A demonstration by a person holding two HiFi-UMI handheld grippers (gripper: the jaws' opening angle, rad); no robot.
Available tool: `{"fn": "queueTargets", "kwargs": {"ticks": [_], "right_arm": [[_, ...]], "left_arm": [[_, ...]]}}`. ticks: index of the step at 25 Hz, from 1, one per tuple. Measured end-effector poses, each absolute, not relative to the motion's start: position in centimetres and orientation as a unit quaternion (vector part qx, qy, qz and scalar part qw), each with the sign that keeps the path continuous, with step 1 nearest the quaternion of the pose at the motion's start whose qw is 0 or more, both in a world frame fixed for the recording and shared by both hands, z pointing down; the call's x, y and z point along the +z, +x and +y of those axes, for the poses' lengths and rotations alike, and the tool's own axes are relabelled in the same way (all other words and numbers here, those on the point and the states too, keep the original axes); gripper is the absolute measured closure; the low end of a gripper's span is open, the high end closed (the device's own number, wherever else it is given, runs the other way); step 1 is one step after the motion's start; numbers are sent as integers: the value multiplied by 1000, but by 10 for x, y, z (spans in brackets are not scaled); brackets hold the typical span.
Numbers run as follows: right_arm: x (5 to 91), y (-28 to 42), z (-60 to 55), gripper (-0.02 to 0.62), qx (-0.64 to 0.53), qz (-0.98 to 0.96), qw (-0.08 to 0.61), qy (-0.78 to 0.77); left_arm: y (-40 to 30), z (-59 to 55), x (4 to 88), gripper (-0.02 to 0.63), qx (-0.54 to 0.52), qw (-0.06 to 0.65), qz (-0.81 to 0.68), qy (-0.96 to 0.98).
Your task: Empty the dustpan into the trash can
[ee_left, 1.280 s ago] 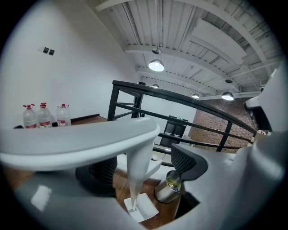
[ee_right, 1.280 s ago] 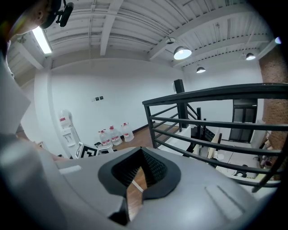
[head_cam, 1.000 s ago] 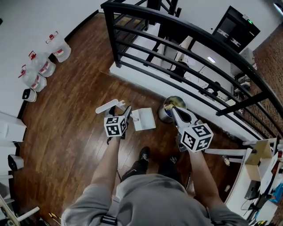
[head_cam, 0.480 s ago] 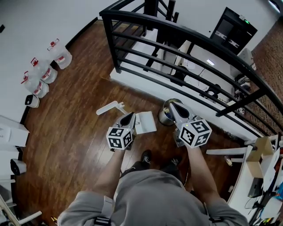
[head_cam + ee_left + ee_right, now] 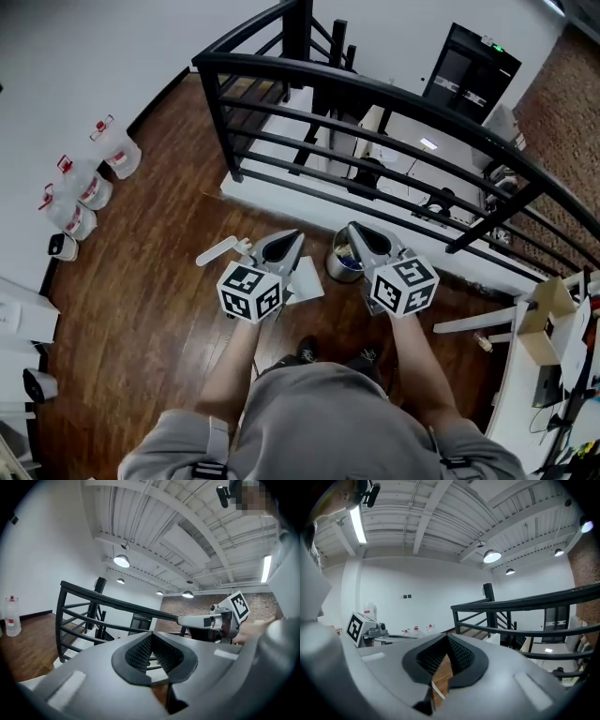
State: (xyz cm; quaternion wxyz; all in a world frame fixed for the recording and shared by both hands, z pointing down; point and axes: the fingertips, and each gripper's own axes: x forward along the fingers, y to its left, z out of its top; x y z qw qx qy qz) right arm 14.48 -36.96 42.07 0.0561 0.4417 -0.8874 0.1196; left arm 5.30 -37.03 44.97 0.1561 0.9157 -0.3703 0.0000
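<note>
The white dustpan point(image 5: 308, 281) lies flat on the wooden floor, its handle point(image 5: 217, 251) pointing left. To its right, by the railing base, stands the small metal trash can point(image 5: 339, 267) with scraps inside. My left gripper point(image 5: 289, 238) hovers above the dustpan, shut and holding nothing; its pads point(image 5: 140, 651) meet at the tip. My right gripper point(image 5: 353, 230) hangs over the trash can, also shut and empty point(image 5: 446, 637). Each gripper view looks out level across the room; neither shows the dustpan or the can.
A black metal railing point(image 5: 394, 103) runs across just beyond the can, with a drop behind it. Three water jugs point(image 5: 89, 183) stand along the left wall. A white table edge with a cardboard box point(image 5: 548, 323) is at the right. The person's shoes point(image 5: 305, 352) are below the grippers.
The left gripper was open down at the dustpan handle; it has risen, shut with nothing in it, and the dustpan stays on the floor. The right gripper rose slightly.
</note>
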Motion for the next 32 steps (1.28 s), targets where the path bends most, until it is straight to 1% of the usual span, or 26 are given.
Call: {"fn": "queueTargets", "kwargs": {"ticks": [6,16,32], "right_arm": [[406,166,-364,595,102,-882,43,458],[398,170,-363,595,87,-884,43,457],[399,169,-362,595,87,-885,43,456]], "left_arm": [[78,-367,428,600,12,146,-337,930],[94,-364,424,600,33,127,-327,936],[96,-363,438,600,38,148,-318,936]]}}
